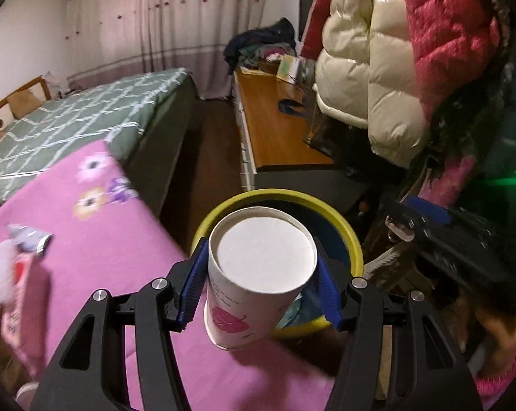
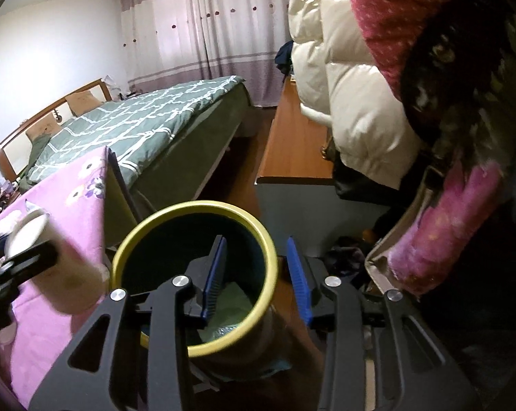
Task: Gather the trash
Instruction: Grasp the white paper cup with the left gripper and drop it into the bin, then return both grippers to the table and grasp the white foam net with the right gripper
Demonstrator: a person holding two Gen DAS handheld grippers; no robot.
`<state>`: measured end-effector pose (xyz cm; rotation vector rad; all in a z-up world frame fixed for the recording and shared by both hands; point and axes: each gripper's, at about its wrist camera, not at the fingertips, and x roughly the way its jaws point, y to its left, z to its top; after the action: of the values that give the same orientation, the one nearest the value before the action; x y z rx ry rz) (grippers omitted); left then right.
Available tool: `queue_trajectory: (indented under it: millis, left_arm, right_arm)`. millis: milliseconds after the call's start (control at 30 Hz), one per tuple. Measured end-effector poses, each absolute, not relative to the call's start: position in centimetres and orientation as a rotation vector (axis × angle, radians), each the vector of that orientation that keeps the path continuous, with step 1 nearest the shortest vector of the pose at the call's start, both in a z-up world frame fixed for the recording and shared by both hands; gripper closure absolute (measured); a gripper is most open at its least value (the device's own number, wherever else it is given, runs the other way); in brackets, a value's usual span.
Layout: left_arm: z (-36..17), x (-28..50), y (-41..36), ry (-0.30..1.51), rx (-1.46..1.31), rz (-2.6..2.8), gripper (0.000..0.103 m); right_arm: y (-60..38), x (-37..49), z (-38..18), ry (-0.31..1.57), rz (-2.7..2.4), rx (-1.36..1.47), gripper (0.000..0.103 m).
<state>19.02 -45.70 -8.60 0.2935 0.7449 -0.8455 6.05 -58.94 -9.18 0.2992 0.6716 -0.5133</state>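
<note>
My left gripper (image 1: pixel 261 274) jaws clamp a smooth white paper cup (image 1: pixel 258 274), base forward, above the yellow-rimmed cylindrical trash bin (image 1: pixel 355 250). My right gripper (image 2: pixel 256 274) jaws straddle the bin's rim; crumpled plastic lies inside.

Two wrist cameras, both close in and aimed down the room.

The left wrist view looks forward along its fingers (image 1: pixel 192 284), right up against a paper cup (image 1: pixel 258 274), with the yellow-rimmed bin (image 1: pixel 352 239) just behind it. The right wrist view sits almost on top of that same bin (image 2: pixel 134 236), peering down into it from slightly right. Both face the far curtains (image 1: pixel 162 20), and both share the bin, the pink surface (image 1: pixel 97 239), the green bed (image 2: pixel 138 126) and the hanging jackets (image 2: pixel 353 85).
</note>
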Motion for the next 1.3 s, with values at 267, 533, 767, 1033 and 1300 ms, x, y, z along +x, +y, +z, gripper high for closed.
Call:
queue_trajectory:
  millis: [267,533,767,1033,1300]
  left_arm:
    - [-11.0,22.2,-50.5,0.749,0.291,-0.817,0.019]
    - [-7.5,22.0,-44.9,0.722,0.19,-0.757,0.016]
    - [-3.6,18.9,-33.4,0.655,0.134,-0.63,0.013]
    - [-1.4,15.6,-16.1,0.579,0.045,-0.307,0.01]
    - [-1.9,13.1,-5.0,0.552,-0.029,-0.09,0.01]
  right_arm:
    - [-59.4,6.2,-10.5,0.712,-0.524,0.305,0.063]
    - [-58.2,7.0,-10.9,0.725,-0.494,0.297,0.061]
    - [-53.2,10.1,-10.8,0.736,-0.355,0.262,0.061]
    - [-42.2,14.6,-7.8,0.703,-0.092,0.173,0.061]
    - [-28.7,18.0,-4.4,0.679,0.265,0.12,0.054]
